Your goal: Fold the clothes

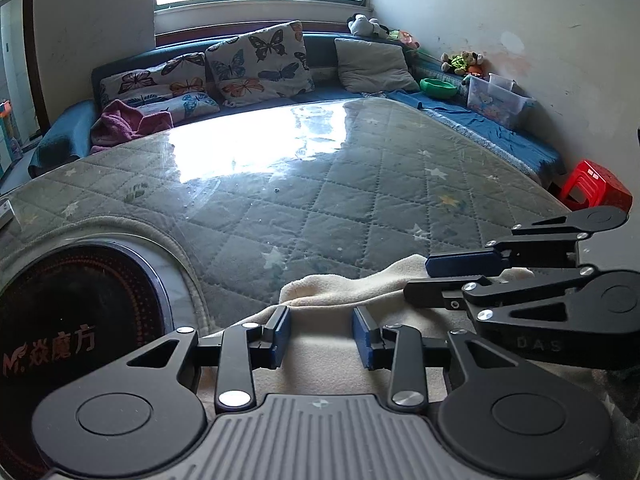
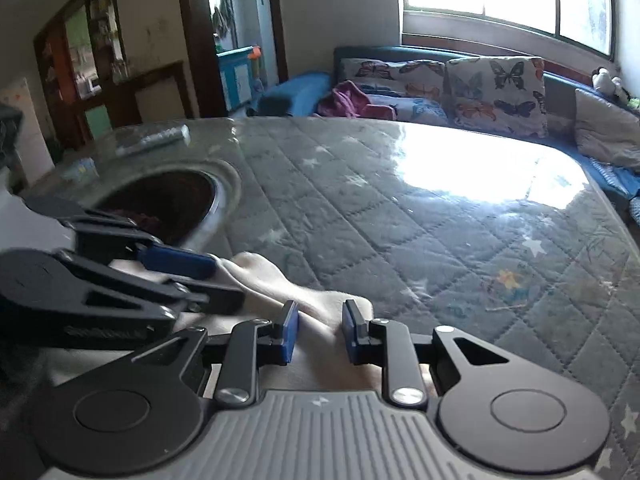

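Note:
A cream fleece garment (image 1: 344, 292) lies bunched at the near edge of the quilted, glass-topped table (image 1: 320, 184). My left gripper (image 1: 320, 334) is open just above the cloth, jaws apart with cream fabric showing between them. My right gripper (image 2: 319, 330) is open too, over the same garment (image 2: 280, 280), a fold of cloth lying between its blue pads (image 2: 289, 332). The right gripper also shows in the left wrist view (image 1: 424, 276), coming in from the right over the garment. The left gripper shows in the right wrist view (image 2: 224, 276), at the left.
A round dark induction hob (image 1: 80, 320) is set into the table at the left. A sofa with butterfly cushions (image 1: 256, 64) and a pink cloth (image 1: 128, 124) runs behind. A red stool (image 1: 596, 188) stands at the right. A remote (image 2: 156, 138) lies on the far left.

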`<action>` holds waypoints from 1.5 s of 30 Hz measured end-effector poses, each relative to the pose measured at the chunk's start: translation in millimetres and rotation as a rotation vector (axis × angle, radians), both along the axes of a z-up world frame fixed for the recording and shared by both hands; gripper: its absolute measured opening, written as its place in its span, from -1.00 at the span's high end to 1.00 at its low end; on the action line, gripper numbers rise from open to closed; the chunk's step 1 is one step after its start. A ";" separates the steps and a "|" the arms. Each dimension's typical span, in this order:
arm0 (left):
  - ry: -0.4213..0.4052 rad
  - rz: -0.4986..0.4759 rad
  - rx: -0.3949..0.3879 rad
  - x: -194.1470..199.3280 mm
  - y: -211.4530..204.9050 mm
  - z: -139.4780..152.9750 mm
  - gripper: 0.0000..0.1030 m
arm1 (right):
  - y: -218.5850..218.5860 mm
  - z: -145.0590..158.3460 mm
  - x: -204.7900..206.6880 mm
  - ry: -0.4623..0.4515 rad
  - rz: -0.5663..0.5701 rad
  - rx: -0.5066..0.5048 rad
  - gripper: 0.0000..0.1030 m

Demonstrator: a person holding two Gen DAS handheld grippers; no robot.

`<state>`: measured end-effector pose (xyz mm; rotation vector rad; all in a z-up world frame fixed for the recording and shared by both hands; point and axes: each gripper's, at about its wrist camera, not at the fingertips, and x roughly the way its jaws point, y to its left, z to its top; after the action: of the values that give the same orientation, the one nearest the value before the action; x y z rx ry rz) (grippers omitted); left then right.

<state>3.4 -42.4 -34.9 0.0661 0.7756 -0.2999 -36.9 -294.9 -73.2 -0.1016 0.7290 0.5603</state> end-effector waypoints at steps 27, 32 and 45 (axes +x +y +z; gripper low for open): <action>0.001 0.048 0.059 -0.2 -13.1 0.5 0.24 | -18.6 2.8 -125.0 -0.116 0.157 -0.133 0.45; 0.001 0.065 0.052 -6.0 -13.4 5.1 0.16 | -28.0 19.9 -112.7 -0.111 0.113 -0.052 0.43; 0.031 0.155 0.090 -43.6 -2.7 18.3 -0.09 | -37.8 -1.4 -62.1 -0.049 -0.020 -0.007 0.42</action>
<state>-40.1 -45.0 -16.6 0.0860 0.8197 -0.1194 -99.0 -332.7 -74.7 -0.1135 0.6838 0.5342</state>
